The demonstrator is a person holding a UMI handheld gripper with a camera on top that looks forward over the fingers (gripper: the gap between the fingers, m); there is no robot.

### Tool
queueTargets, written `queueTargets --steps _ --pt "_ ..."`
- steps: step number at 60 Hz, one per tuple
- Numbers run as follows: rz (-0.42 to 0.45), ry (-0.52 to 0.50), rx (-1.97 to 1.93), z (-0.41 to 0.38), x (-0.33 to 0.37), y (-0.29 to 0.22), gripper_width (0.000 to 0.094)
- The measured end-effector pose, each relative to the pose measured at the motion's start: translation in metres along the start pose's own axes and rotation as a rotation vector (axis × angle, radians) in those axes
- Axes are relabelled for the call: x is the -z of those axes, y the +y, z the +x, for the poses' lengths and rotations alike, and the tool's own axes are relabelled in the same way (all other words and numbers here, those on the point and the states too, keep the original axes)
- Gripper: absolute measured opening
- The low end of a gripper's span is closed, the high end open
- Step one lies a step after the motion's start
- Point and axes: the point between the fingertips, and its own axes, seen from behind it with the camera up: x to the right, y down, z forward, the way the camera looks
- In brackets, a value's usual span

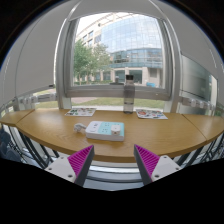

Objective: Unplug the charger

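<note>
My gripper (pixel 113 163) is open and empty, its two magenta pads wide apart, held just before the near edge of a curved wooden table (pixel 60 132). A flat white and pale green object (pixel 104 129), perhaps a power strip with a plug, lies on the table beyond the fingers. A small white item (pixel 80 127), possibly a charger, lies just left of it. I cannot make out a cable. Nothing stands between the fingers.
A tall clear bottle (pixel 128 95) stands at the table's far edge in front of a large window. Papers or magazines lie at the far left (pixel 82 111) and far right (pixel 152 113). Chair backs (pixel 30 148) line the near side.
</note>
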Motion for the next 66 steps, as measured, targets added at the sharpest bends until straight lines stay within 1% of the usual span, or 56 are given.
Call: queueTargets --steps 4,5,10,14,17,22,25,28,30,33,35,39,41,42,45,48,49,51,52,55,58,62,65,66 --pt "0.007 0.035 -0.014 0.017 -0.016 -0.011 0.0813" --pt "0.009 0.043 -0.015 0.004 -0.04 -0.018 0.081" --pt "0.013 0.081 -0.024 0.022 -0.067 -0.028 0.0799" --pt "0.002 0.11 -0.035 0.015 -0.104 -0.037 0.0789" --pt "-0.007 0.125 -0.043 0.017 -0.121 -0.039 0.076" --pt "-0.036 0.14 -0.064 0.016 -0.145 -0.035 0.0665" --pt "-0.049 0.147 -0.076 0.015 -0.152 -0.03 0.0582" --pt "-0.073 0.153 -0.076 0.01 -0.158 -0.022 0.0467" --pt "-0.053 0.144 -0.08 0.008 -0.158 -0.025 0.037" --pt "-0.053 0.181 -0.063 0.016 -0.159 -0.024 0.0271" --pt "-0.055 0.182 -0.059 0.015 -0.16 -0.024 0.0263" --pt "-0.063 0.181 -0.088 0.015 -0.159 -0.024 0.0204" --pt "-0.067 0.18 -0.101 0.015 -0.16 -0.023 0.0196" --pt "-0.071 0.181 -0.1 0.015 -0.16 -0.023 0.017" --pt "-0.076 0.189 -0.104 0.015 -0.158 -0.025 0.0146" --pt "-0.079 0.181 -0.116 0.015 -0.155 -0.036 0.0147" --pt "-0.043 0.175 -0.118 0.015 -0.152 -0.051 0.0148" --pt "0.089 0.159 -0.109 0.02 -0.139 -0.102 0.0147" --pt "0.136 0.167 -0.106 0.028 -0.138 -0.126 0.0146" --pt "0.293 0.205 -0.068 0.048 -0.095 -0.206 0.0145" --pt "0.382 0.223 -0.043 0.071 -0.071 -0.259 0.0145" --pt "0.401 0.254 -0.056 0.103 -0.053 -0.273 0.0145" --pt "0.377 0.284 -0.057 0.131 -0.053 -0.259 0.0149" --pt "0.404 0.297 -0.055 0.148 -0.033 -0.273 0.0148"
